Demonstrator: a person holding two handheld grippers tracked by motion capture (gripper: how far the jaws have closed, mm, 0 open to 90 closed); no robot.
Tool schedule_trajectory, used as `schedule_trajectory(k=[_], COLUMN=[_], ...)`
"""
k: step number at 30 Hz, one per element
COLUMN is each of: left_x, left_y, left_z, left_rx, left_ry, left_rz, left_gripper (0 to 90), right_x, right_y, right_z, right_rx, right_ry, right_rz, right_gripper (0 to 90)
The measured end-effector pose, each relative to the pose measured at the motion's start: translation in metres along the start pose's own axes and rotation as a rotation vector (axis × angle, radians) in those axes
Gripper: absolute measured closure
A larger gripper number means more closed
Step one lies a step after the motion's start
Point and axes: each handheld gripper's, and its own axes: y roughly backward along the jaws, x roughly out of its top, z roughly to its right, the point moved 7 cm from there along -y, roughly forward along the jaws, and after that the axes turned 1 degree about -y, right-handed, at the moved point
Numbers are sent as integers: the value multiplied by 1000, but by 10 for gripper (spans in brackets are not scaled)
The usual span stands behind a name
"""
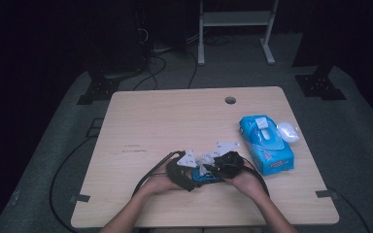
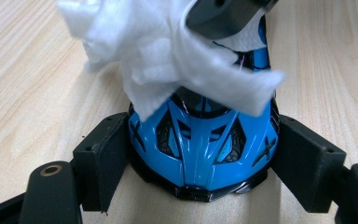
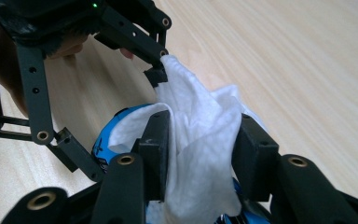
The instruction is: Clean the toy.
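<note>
In the left gripper view the blue toy car (image 2: pixel 200 149) sits nose-first between the two black jaws of the left gripper (image 2: pixel 200 158), which press its flanks at 9 and 3 o'clock, so the car is clamped. A crumpled white wipe (image 2: pixel 168 60) drapes over the car's roof at 12 o'clock.

In the right gripper view the right gripper (image 3: pixel 200 154) has its jaws pinched on that wipe (image 3: pixel 200 140), whose folds bulge up between the pads; the car (image 3: pixel 109 135) peeks out at 9 o'clock beneath it.

From the high view both forearms come in at 6 o'clock and converge near the table's (image 1: pixel 165 121) front edge, left hand (image 1: pixel 158 185) and right hand (image 1: pixel 245 180) cupping their grippers tip to tip, the car (image 1: pixel 206 178) low between them.

Farther off, at 2 o'clock from the hands, lies a blue wet-wipe pack (image 1: pixel 267 144), with a white lid-like object (image 1: pixel 287 131) touching its far right side.
</note>
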Motion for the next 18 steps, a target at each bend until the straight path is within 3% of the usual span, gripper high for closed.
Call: schedule_trajectory(k=[4,7,10,13,18], left_x=[0,0,1,1,1], left_y=[0,0,0,0,0], left_z=[0,1,1,1,2], left_rx=[0,2,3,2,5], left_ry=[-1,-4,-6,-5,-10], left_rz=[1,2,4,6,5], left_gripper=[234,236,238,239,241], right_x=[3,4,4,3,1], right_y=[1,-9,-22,-32,-33], right_z=[-3,-8,-14,-20,-20], right_rx=[-1,0,17,5,-16], right_ry=[12,40,62,77,87], right_rz=[12,-14,-33,-45,-24], right_gripper=[581,596,645,682,798])
